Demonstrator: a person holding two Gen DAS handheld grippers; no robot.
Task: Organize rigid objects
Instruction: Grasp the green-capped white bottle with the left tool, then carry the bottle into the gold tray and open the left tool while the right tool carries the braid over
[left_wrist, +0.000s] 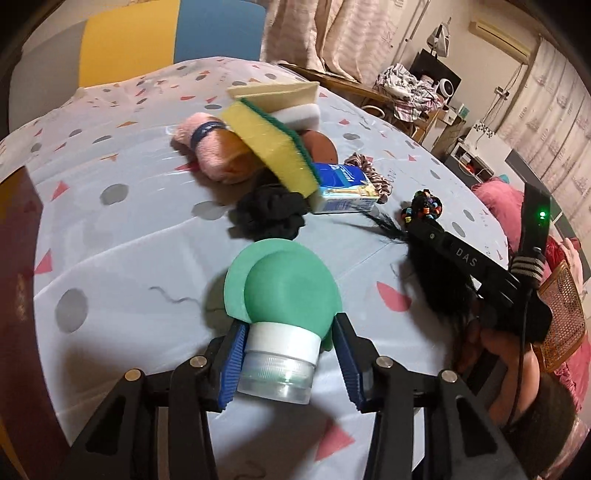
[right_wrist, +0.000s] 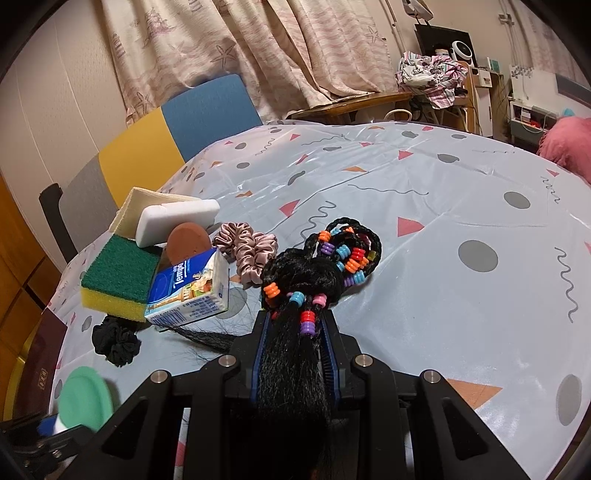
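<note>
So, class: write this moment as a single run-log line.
left gripper: shut on green bottle | right gripper: shut on beaded hairpiece | pile: sponge, tissue pack

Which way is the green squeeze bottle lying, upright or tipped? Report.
Tipped: the green squeeze bottle lies on its side, clear cap toward the camera, between the left gripper pads.

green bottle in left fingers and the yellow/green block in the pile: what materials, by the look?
Green bottle: body looks like soft matte silicone, smooth and without glare; white collar and clear ribbed cap look like hard plastic.
Yellow/green block: foam sponge, porous yellow body, with a coarse fibrous green scouring layer.
</note>
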